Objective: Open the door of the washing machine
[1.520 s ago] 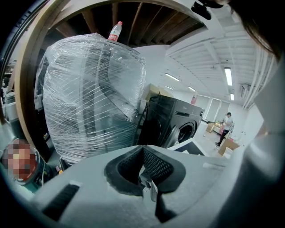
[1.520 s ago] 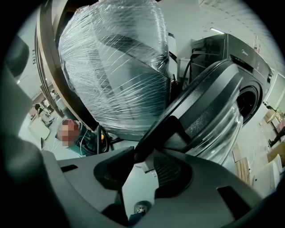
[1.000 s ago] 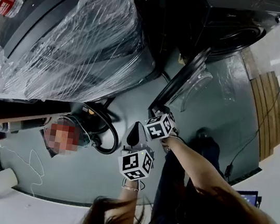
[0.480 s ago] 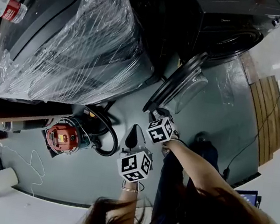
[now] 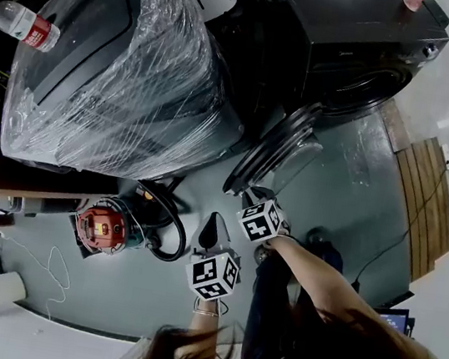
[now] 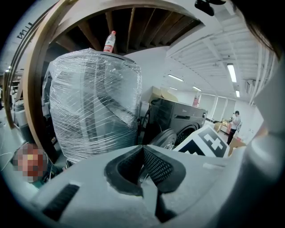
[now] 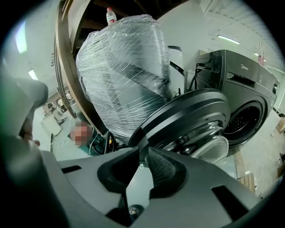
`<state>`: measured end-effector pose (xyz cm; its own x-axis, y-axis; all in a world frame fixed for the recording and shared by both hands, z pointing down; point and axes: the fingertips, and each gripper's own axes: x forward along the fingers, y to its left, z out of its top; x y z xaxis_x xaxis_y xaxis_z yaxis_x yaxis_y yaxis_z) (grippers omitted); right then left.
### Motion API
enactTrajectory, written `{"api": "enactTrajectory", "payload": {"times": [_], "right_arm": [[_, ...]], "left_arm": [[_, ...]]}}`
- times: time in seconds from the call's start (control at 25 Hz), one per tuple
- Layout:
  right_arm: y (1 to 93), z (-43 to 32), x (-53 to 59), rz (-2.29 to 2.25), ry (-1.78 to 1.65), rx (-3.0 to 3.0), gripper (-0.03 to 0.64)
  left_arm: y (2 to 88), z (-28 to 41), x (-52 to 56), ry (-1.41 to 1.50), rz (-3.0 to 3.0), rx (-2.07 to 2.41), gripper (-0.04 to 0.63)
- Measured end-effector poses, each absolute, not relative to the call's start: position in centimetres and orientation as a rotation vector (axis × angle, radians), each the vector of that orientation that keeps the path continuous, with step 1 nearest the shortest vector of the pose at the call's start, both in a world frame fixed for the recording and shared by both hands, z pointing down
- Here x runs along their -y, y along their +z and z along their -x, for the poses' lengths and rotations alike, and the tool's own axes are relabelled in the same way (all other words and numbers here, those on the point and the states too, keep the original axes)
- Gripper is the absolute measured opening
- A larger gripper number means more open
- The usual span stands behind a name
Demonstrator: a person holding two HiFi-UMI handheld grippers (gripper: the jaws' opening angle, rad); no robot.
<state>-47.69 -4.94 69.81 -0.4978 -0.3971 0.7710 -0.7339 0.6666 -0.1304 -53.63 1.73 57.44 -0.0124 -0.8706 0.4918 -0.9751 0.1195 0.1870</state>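
Well, the door (image 5: 275, 153) is standing swung wide open, hanging off the front of the dark washing machine (image 5: 357, 35) at the far right, with its rim reaching toward the near side. The right gripper (image 7: 143, 152) is hovering just near that rim; its jaws have just been closing and are showing a narrow gap with nothing in it. The left gripper (image 6: 142, 149) is hanging beside it, jaws together and empty. Over on the left, a plastic-wrapped appliance (image 5: 123, 74) is carrying a water bottle (image 5: 19, 22).
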Motion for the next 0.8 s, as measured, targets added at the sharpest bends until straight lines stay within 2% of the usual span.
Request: {"api": "enactTrajectory", "payload": {"times": [0.4,0.8], "right_arm": [[64.9,42.5,5.8,-0.919,0.588,2.199,0.018],[61.1,36.3,5.9,-0.979,0.601,2.234,0.005]], "left_arm": [[54.7,51.9,-2.8,0.236,-1.682,2.016,0.011],[52.0,46.9,-3.1,0.191,-1.66,2.041,0.011]]}}
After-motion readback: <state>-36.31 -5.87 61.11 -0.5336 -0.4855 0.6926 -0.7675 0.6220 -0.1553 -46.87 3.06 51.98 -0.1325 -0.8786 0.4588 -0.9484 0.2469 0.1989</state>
